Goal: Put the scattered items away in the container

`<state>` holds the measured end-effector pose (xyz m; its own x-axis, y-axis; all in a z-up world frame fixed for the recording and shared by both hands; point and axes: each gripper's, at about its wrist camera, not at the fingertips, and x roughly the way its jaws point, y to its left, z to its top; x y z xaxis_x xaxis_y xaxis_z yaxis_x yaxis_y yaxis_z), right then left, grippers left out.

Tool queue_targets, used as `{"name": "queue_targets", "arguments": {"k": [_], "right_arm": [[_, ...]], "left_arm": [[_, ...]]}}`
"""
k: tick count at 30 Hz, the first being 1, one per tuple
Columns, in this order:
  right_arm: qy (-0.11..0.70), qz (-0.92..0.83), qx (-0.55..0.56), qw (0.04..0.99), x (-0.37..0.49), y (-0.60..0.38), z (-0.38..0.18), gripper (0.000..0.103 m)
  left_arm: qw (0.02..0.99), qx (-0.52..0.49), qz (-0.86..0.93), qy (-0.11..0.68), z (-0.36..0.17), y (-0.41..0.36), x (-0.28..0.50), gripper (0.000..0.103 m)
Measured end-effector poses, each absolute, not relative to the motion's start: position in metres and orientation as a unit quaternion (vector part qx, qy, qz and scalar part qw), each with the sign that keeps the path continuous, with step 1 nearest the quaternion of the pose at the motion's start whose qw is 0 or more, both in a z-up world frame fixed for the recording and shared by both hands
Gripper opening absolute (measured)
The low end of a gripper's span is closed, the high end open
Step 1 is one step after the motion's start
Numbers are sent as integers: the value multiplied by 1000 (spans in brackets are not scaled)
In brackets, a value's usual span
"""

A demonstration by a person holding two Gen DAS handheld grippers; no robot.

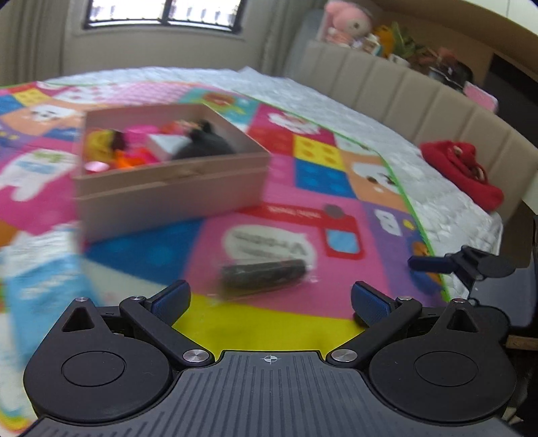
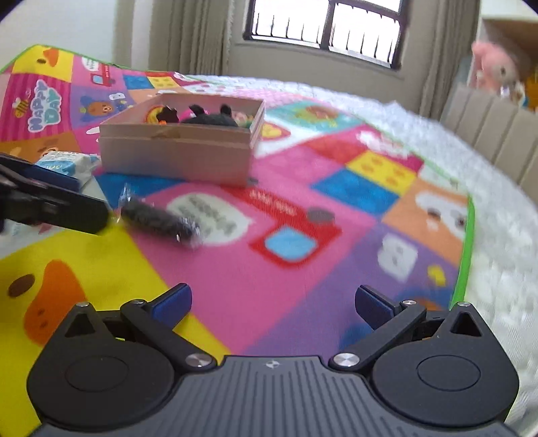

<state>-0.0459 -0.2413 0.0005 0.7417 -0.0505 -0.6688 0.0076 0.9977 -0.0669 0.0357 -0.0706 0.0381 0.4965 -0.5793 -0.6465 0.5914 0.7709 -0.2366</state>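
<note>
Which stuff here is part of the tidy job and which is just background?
Job items:
- cardboard box, already holding toys
- dark wrapped roll on the play mat, outside the box
- blue-and-white pack left of the box
- left claw and right claw, both open, empty

Just lying about:
- red cloth on the white quilt
- plush toys on the shelf

The left gripper (image 1: 270, 301) hangs low with its jaws spread wide and nothing between its blue pads (image 1: 171, 299). The right gripper (image 2: 272, 304) sits just beside it, level, jaws equally wide and empty, blue fingertips (image 2: 371, 306) pointing forward.
</note>
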Motion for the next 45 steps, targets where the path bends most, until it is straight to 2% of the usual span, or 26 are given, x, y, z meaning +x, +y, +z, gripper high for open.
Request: {"name": "queue_targets", "arguments": {"k": [6, 10, 14, 17, 20, 22, 25, 38, 45], "right_arm": [[364, -6, 22, 931, -51, -252, -11, 103], [345, -19, 13, 938, -58, -246, -16, 103], [340, -14, 9, 940, -59, -248, -16, 103], [328, -15, 4, 944, -62, -247, -19, 103], [319, -22, -11, 947, -63, -241, -20, 103], [319, -24, -13, 947, -63, -240, -20, 103], [317, -26, -13, 948, -65, -239, -20, 103], [325, -31, -20, 945, -63, -236, -20, 103], [325, -32, -19, 945, -64, -236, -20, 103]], "left_arm": [[857, -4, -338, 388, 19, -94, 43, 103], [831, -63, -372, 408, 19, -93, 45, 103], [823, -61, -393, 407, 26, -90, 34, 103], [889, 13, -307, 341, 42, -84, 18, 103], [934, 160, -176, 265, 43, -94, 10, 103], [936, 214, -111, 256, 34, -95, 17, 103], [933, 227, -65, 270, 23, -84, 28, 103], [937, 149, -28, 313, 22, 22, 5, 103], [928, -19, -72, 366, 29, 58, 25, 103]]}}
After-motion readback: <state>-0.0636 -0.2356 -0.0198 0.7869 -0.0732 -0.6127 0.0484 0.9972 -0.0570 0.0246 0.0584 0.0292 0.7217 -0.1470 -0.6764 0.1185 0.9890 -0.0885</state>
